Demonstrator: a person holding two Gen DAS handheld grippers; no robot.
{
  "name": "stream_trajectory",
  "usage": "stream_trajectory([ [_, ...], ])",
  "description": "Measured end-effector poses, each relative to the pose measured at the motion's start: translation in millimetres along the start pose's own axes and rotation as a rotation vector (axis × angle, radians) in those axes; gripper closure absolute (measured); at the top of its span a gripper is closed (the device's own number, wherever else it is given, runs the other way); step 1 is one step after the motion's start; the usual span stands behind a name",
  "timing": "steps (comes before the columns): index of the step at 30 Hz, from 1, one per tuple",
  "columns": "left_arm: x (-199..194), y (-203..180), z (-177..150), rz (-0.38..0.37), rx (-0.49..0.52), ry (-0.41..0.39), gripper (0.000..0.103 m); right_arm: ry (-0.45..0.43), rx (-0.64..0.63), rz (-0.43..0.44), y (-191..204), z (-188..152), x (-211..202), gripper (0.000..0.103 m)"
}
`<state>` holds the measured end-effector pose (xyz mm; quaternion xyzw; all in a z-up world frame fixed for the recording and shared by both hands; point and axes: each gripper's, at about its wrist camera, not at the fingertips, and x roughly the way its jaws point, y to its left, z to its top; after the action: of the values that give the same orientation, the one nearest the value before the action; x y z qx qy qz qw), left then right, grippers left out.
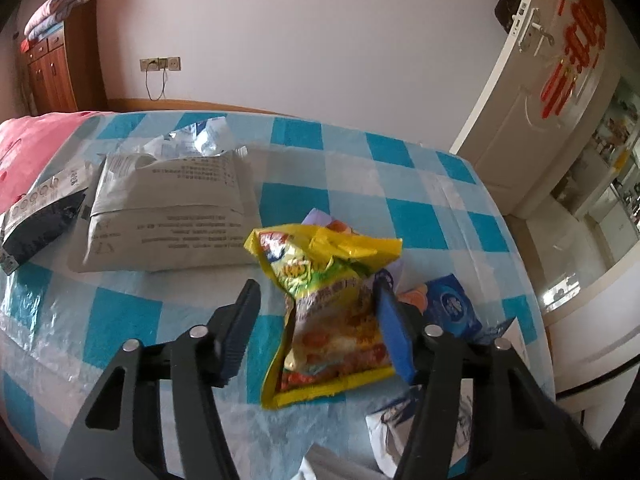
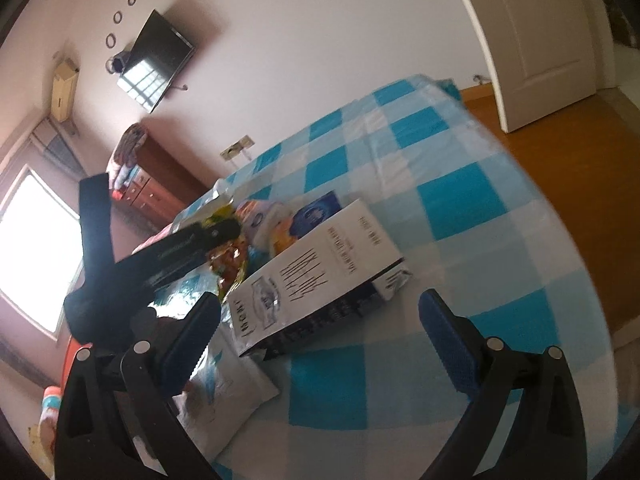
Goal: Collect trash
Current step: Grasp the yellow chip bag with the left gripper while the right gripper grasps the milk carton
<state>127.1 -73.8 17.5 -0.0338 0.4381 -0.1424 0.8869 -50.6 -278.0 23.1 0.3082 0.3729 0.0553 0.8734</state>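
A crumpled yellow snack wrapper (image 1: 328, 304) lies on the blue-and-white checked table (image 1: 400, 184). My left gripper (image 1: 316, 300) is open with the wrapper between its fingers, the right finger touching its edge. A blue tissue pack (image 1: 452, 308) lies just right of it. My right gripper (image 2: 320, 316) is open above a white-and-black carton (image 2: 320, 276) lying on its side. The left gripper's arm (image 2: 176, 252) shows in the right wrist view over the yellow wrapper (image 2: 230, 264).
A grey mailer bag (image 1: 168, 212), a black-and-white pouch (image 1: 40, 216), crumpled clear plastic (image 1: 196, 140) and a pink bag (image 1: 28, 148) lie at the table's back left. A white bag (image 2: 224, 404) lies near the front. A white door (image 1: 540, 92) stands to the right.
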Motion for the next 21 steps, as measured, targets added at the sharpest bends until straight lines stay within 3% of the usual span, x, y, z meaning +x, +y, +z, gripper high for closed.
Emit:
stream_trajectory([
  [2, 2.0, -0.7, 1.1, 0.013, 0.005, 0.005, 0.055, 0.010, -0.003, 0.014, 2.3, -1.0, 2.9, 0.005],
  [8, 2.2, -0.9, -2.2, 0.044, 0.021, 0.005, 0.061, 0.047, 0.022, 0.057, -0.9, -2.3, 12.7, 0.005],
  [13, -1.8, 3.4, -8.5, 0.042, 0.026, 0.019, 0.064, 0.044, 0.012, 0.064, -0.2, -0.2, 17.7, 0.007],
  [17, -5.8, 0.3, -17.2, 0.021, 0.058, 0.041, 0.064, 0.058, 0.017, 0.080, -1.6, 2.9, 27.0, 0.019],
  [21, -8.8, -10.6, -28.5, -0.010, 0.113, 0.063, 0.064, 0.039, 0.021, 0.082, -4.9, 10.1, 28.4, 0.020],
])
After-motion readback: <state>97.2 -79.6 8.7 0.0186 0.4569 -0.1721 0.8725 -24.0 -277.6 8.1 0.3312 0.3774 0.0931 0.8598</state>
